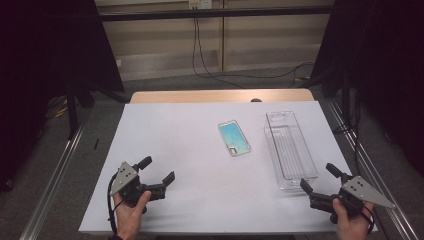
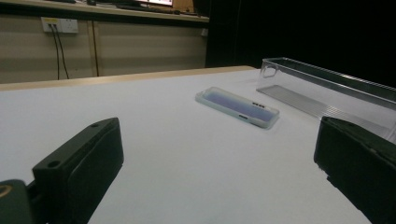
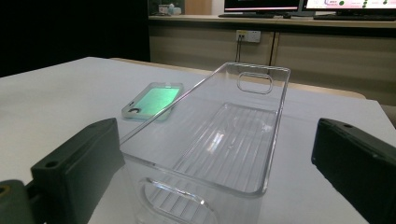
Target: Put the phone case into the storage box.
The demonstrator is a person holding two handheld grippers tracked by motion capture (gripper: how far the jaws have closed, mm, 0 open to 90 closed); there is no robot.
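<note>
High view: left gripper point(image 1: 157, 170) sits lower left of frame on the white table sheet point(image 1: 190, 165), jaws spread wide, nothing btwn them. Right gripper point(image 1: 320, 177) lower right, jaws also wide apart and empty, just short of the near end of the clear rectangular plastic bin point(image 1: 290, 150). Pale green-blue phone case w/ translucent rim point(image 1: 234, 138) lies flat at frame centre, just left of the bin, not touching it. In the right gripper view the bin point(image 3: 219, 144) stands btwn the jaws, ungripped.
</note>
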